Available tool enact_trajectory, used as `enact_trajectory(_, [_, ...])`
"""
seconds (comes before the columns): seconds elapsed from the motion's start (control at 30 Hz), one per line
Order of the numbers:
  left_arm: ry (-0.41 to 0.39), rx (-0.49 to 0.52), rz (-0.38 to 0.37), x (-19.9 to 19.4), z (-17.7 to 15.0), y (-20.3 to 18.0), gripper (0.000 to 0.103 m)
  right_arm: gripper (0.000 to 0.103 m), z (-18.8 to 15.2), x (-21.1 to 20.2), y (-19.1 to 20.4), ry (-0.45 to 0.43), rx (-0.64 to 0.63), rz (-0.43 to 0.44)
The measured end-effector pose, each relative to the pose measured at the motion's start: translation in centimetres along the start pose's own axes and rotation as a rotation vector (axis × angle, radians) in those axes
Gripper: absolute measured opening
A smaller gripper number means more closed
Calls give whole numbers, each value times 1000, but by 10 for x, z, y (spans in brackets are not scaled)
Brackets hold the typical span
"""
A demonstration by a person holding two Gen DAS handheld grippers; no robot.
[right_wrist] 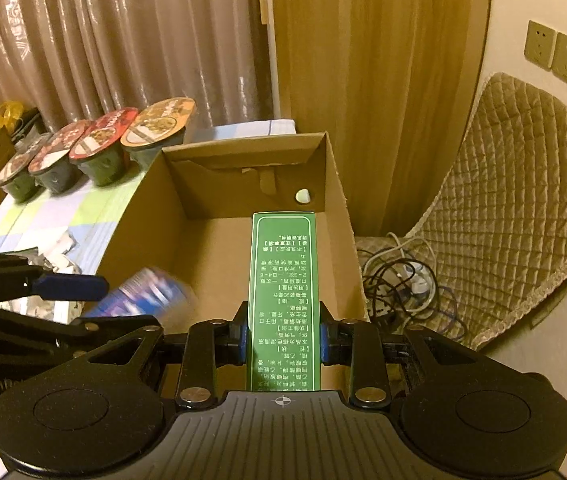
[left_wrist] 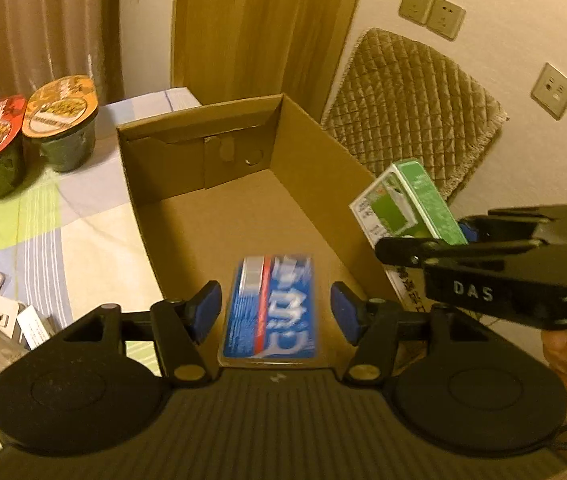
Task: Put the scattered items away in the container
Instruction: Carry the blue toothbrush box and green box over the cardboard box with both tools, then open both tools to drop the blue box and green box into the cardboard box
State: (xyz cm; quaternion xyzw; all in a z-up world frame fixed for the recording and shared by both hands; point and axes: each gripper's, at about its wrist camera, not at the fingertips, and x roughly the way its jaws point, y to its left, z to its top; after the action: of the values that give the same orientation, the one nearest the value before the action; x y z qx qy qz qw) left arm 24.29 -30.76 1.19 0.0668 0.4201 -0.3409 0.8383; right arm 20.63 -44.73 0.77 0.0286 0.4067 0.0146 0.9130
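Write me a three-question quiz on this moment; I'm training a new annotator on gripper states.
1. True or false: the left gripper is clamped on the blue box.
2. What does the right gripper hold? A) a noodle cup B) the green box C) nothing
3. Fill in: the blurred blue box is over the ____ of the cardboard box.

Key: 1 false, its fingers stand apart from it. 2 B. 3 floor.

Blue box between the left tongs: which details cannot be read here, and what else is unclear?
- Blue box: print motion-blurred in both views.
- Green box: near end hidden under the right tongs.
- Cardboard box: near wall hidden by the left tongs.
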Motion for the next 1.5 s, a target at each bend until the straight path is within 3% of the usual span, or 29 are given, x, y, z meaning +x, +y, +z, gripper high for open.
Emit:
enact_trajectory(0.93, [-24,-26,34,-27,-19,18,58,33,0,19,12,15,-23,28])
enact_trajectory(1.23, [-43,-62,49,-47,-30,28,62,33,2,-9,12,-44,7,28])
enact_trajectory(1.5, [-63,-118,85,-87,-65,45,67,33,-17,-44,34,-67,27,65])
